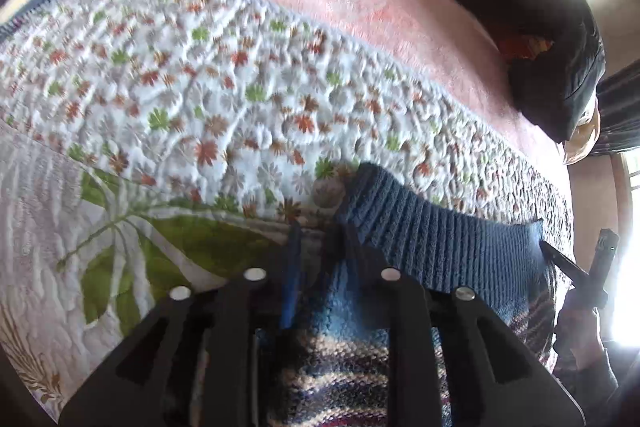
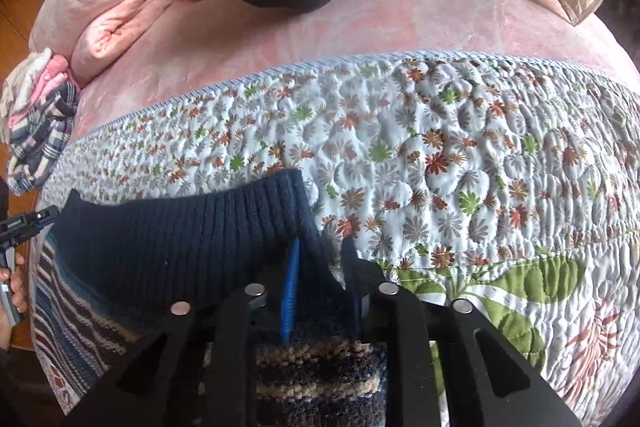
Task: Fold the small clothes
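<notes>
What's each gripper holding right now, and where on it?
Both hold the knitted sweater by its dark blue ribbed band: the left gripper at one end of the band, the right gripper at the other.

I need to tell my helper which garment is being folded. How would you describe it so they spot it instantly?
On the floral quilt covering the pink bed, at the near edge, lies a knit sweater. Unlike the stacked clothes at the bed's edge, it has a navy ribbed band above a striped body.
</notes>
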